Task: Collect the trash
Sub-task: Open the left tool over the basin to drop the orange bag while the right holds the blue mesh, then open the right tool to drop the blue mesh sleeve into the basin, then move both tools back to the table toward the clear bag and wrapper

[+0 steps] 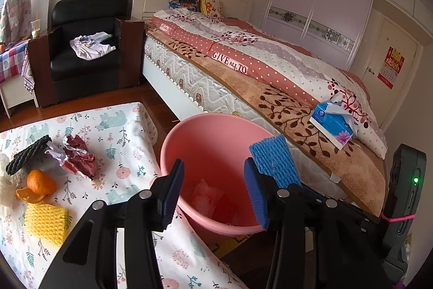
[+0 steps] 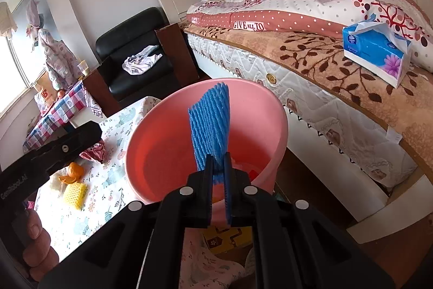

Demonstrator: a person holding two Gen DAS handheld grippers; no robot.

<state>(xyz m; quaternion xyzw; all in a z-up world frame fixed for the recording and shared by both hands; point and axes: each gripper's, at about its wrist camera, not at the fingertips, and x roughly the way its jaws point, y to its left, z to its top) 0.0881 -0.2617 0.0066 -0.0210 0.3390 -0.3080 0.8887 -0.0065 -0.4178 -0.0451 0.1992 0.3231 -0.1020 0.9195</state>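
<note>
Pink plastic is filling the middle of both views: the bucket is standing on the floor between the table and the bed, its rim touching the tablecloth's edge. Pale and red scraps are lying at its bottom. The right gripper is pinching a blue foam net between its closed fingers, holding it upright over the bucket's mouth. The left gripper is hanging over the bucket's near rim with its fingers standing apart and nothing between them.

More trash is waiting on the table: a yellow foam net, orange peel, crumpled red paper and a black net, all lying close together. A tissue box is sitting on the bed's edge.
</note>
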